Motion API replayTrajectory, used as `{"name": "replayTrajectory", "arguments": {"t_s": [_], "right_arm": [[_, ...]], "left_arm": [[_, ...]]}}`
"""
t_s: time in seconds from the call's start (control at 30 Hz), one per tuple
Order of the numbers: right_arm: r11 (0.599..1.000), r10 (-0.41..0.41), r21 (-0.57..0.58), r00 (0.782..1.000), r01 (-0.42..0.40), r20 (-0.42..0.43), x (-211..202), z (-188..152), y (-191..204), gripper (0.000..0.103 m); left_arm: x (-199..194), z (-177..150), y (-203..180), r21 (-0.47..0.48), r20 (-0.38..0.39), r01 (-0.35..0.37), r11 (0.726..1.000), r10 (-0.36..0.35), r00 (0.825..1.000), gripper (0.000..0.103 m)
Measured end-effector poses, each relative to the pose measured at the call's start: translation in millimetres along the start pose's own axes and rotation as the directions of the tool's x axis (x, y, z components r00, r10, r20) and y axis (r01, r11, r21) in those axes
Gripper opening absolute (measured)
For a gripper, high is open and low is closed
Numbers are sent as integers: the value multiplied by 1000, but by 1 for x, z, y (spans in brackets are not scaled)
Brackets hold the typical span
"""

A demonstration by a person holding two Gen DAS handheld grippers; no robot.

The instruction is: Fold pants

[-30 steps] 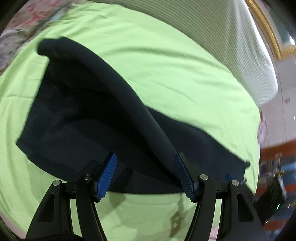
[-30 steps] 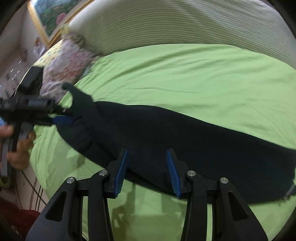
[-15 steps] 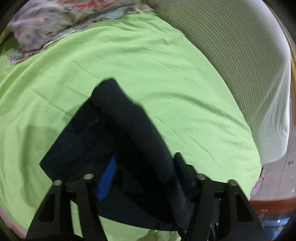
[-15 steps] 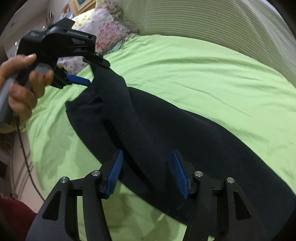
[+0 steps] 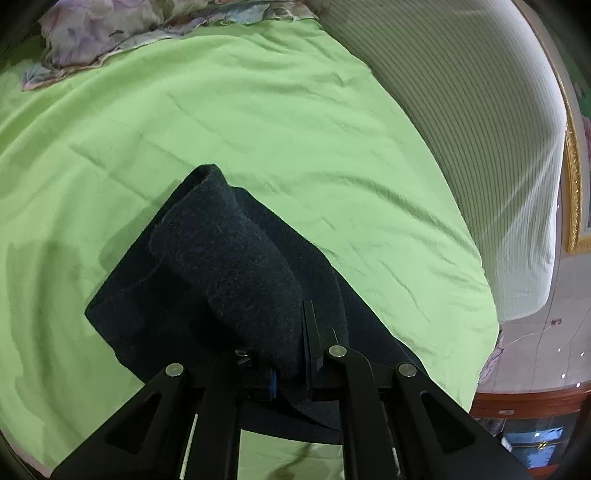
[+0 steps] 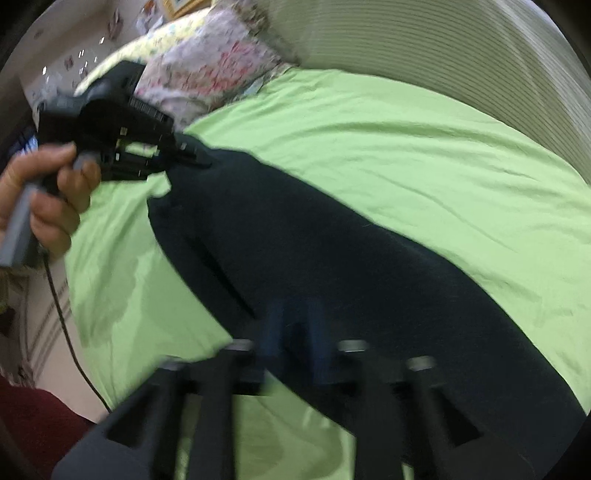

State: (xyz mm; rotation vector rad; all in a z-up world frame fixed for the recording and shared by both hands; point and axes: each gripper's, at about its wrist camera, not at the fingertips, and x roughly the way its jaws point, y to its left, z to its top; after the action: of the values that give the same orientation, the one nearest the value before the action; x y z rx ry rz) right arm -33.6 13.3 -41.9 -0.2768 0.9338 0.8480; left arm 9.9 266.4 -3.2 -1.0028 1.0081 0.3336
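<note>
Dark navy pants (image 5: 236, 266) lie on a green bedsheet (image 5: 258, 122). My left gripper (image 5: 288, 354) is shut on a raised fold of the pants, and the fabric bulges up between its fingers. In the right wrist view the pants (image 6: 332, 258) stretch diagonally across the sheet, and the left gripper (image 6: 192, 158), held in a hand, grips their far corner. My right gripper (image 6: 295, 332) is blurred, its fingers close together on the near edge of the pants.
A floral pillow (image 6: 207, 74) lies at the head of the bed and shows in the left wrist view (image 5: 92, 33) too. A white striped duvet (image 5: 480, 129) runs along the far side. A cable (image 6: 62, 325) hangs beside the bed.
Both grippers have closed on the pants. The left one has lifted its corner up and swung it over, so the fabric now bunches between its fingers. The right view has become blurred.
</note>
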Motion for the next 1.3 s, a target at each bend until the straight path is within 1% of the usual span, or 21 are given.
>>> {"name": "replayTrajectory", "arguments": {"t_s": [0.03,0.1,0.17,0.27,0.33,0.37,0.4,0.43,0.47,0.5,0.63,0.73,0.83,0.93,1.1,1.13,1.2,1.27,1.3], "right_arm": [[1000,-2,-7,1000,2,5,2,0,4,69],[999,0,-35,999,2,37,4,-2,14,69],[996,-54,-76,998,55,15,17,0,21,69],[988,-80,-130,997,77,-16,35,1,27,69],[978,-140,-162,990,133,-30,46,1,29,69],[973,-154,-178,987,144,-42,52,1,30,58],[973,-156,-180,986,145,-52,55,0,28,43],[977,-149,-167,986,135,-73,57,0,25,20],[979,-143,-154,987,131,-74,55,1,22,9],[982,-136,-145,988,125,-68,50,2,21,5],[986,-91,-141,996,87,-22,11,5,27,6],[987,-68,-151,997,62,-32,-1,2,29,6],[985,-53,-165,996,41,-73,7,-3,29,5],[987,-43,-157,994,27,-98,15,-5,33,5],[987,-36,-160,988,11,-151,33,-6,38,5],[987,-41,-158,986,16,-159,37,-5,39,5],[991,-44,-133,986,23,-159,37,-4,36,6],[996,-31,-91,985,16,-169,41,-1,32,10],[997,-30,-78,984,16,-174,43,1,31,11]], "left_arm": [[-2,-1,0,-1,-2,5,1000,-5,1000,7],[-7,-4,0,-1,-6,19,1000,-19,1000,6],[-8,-5,-1,-1,-7,33,999,-33,999,6],[-8,-3,-4,-3,-7,54,999,-54,999,5],[-8,-3,-6,4,-7,59,998,-59,998,5],[-7,-4,-6,9,-6,60,998,-60,998,5],[-7,-4,-6,12,-7,62,998,-62,998,5],[-5,-5,-4,11,-11,65,998,-64,998,5],[-6,-6,-2,6,-15,72,997,-72,997,5],[-7,-7,0,5,-14,79,997,-79,997,5],[-24,-18,11,42,7,109,993,-109,994,6],[-28,-30,26,62,-3,114,991,-114,993,7],[-23,-40,41,58,-12,113,992,-113,994,6],[-19,-45,52,61,-4,115,991,-115,993,6],[-10,-49,61,109,-2,91,990,-91,996,7],[-8,-49,62,114,-1,89,989,-89,996,8],[-5,-49,63,142,17,55,988,-58,998,11],[-5,-47,61,166,32,39,985,-45,999,14],[-7,-47,59,179,48,20,984,-29,998,17]]}}
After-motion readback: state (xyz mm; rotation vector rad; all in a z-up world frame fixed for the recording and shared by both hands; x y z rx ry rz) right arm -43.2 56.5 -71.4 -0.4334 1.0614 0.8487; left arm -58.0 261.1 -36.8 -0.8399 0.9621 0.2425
